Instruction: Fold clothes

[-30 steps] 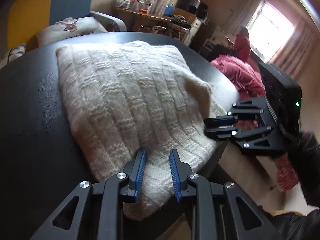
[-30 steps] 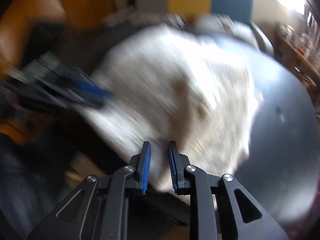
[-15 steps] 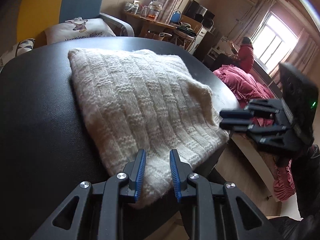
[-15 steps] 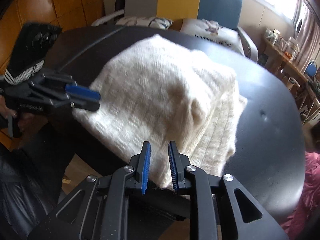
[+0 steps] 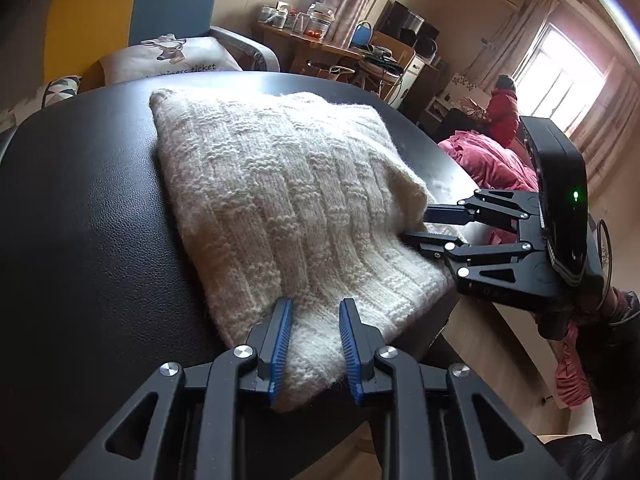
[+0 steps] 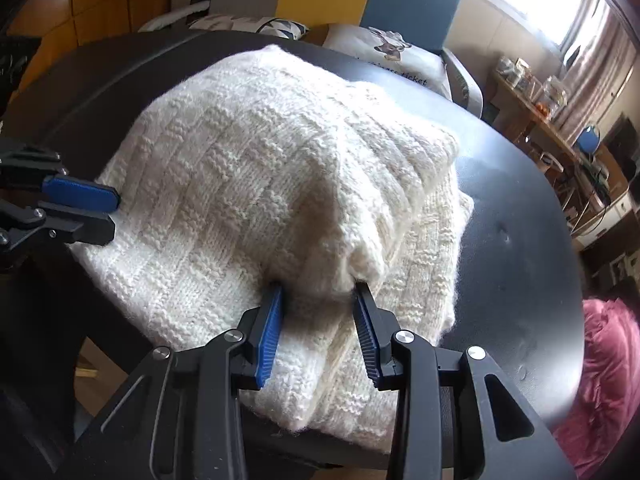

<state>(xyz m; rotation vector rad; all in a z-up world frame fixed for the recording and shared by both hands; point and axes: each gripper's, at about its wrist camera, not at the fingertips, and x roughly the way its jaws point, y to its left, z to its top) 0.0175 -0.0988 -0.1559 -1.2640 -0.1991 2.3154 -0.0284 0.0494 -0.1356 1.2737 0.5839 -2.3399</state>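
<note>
- I see the cream knitted sweater [image 5: 280, 208] lying folded into a thick square on the black table [image 5: 88, 216], with its near edge reaching just over the table's front rim.
- My left hand-held gripper [image 5: 312, 344] hovers low over the near corner of the sweater. Its jaws stand apart and, as far as I can tell, nothing is pinched between them, so it is released.
- My right hand-held gripper [image 6: 320, 320] sits at the right side of the pile, and its jaws are opening. A bulge of the top layer lies between the pads; they look to touch the wool only lightly, so I judge they no longer clamp it.
- I think the right side is placed there to lay the upper fold down on the layer below, and the left one waits at the corner to keep the pile steady.
- The folds look uneven at the right side [image 6: 432, 240], so some smoothing may be needed.
</note>
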